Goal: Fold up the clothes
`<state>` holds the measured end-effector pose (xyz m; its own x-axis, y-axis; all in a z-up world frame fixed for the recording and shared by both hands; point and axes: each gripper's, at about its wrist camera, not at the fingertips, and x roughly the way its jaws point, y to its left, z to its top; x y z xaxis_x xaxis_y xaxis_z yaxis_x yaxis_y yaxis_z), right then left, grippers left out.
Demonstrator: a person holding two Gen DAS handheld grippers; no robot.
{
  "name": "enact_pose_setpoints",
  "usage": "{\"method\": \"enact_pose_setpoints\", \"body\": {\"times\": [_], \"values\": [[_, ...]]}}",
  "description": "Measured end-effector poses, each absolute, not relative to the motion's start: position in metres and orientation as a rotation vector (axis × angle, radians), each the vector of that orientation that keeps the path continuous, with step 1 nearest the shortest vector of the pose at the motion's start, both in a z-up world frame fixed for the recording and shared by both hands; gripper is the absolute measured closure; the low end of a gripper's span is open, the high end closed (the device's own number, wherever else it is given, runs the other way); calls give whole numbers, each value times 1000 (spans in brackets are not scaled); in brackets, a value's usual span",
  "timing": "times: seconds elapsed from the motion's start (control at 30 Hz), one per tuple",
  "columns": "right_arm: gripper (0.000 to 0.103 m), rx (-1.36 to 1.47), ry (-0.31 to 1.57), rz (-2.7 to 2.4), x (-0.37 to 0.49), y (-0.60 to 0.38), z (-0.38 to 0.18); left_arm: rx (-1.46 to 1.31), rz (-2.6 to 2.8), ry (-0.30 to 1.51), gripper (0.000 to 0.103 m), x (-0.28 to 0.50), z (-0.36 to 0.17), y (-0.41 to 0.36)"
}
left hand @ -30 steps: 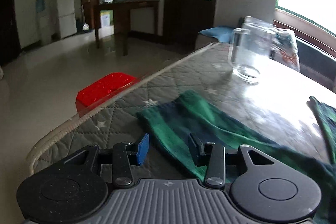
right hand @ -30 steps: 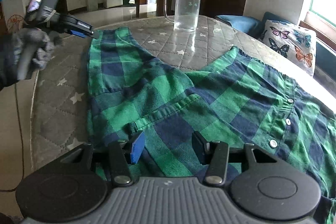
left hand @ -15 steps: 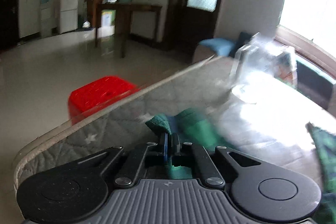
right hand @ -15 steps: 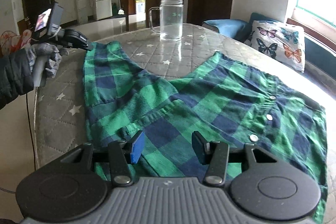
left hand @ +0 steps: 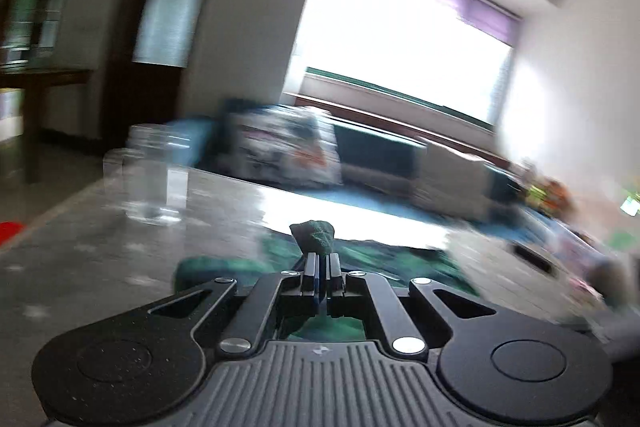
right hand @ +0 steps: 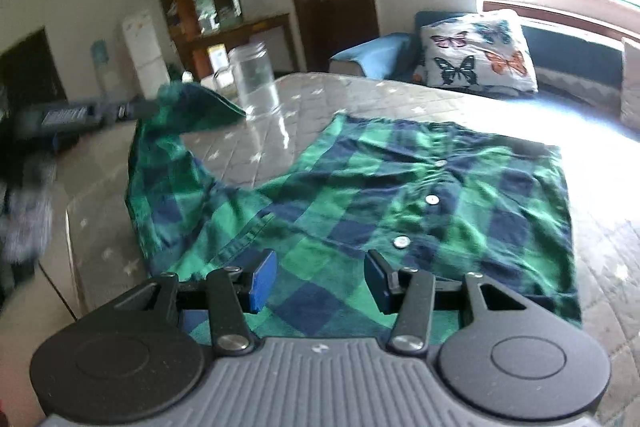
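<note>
Through left wrist view, left gripper (left hand: 319,267) pinched on sleeve cuff (left hand: 313,235), raised off table (left hand: 88,259). Right wrist view: right gripper (right hand: 320,277) spread wide, low over plaid shirt (right hand: 400,203) lying flat, sleeve lifted at left.

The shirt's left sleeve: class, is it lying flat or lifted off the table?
Lifted. The left gripper is shut on the sleeve, whose cuff hangs above the table.
</note>
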<state>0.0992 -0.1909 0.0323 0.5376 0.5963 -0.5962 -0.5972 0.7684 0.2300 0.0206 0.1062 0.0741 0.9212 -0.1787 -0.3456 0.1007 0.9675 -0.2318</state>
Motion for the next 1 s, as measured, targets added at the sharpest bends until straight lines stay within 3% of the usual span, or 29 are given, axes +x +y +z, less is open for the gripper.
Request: {"method": "enact_pose_setpoints", "body": {"times": [0.23, 0.47, 0.57, 0.63, 0.77, 0.93, 1.0], "values": [[58, 161, 766, 675, 112, -226, 22, 24, -334, 509, 100, 15, 23, 0], [60, 189, 842, 669, 120, -227, -1, 110, -396, 598, 94, 7, -8, -20], [60, 171, 864, 686, 122, -214, -9, 120, -397, 589, 82, 3, -3, -13], [60, 161, 877, 699, 123, -205, -13, 125, -375, 571, 67, -8, 1, -2], [60, 133, 909, 702, 126, -187, -22, 128, -305, 518, 56, -27, 12, 23], [79, 80, 897, 684, 120, -177, -19, 97, -144, 480, 42, -52, 24, 62], [96, 61, 881, 676, 117, -175, -14, 77, -88, 496, 36, -56, 21, 76]]}}
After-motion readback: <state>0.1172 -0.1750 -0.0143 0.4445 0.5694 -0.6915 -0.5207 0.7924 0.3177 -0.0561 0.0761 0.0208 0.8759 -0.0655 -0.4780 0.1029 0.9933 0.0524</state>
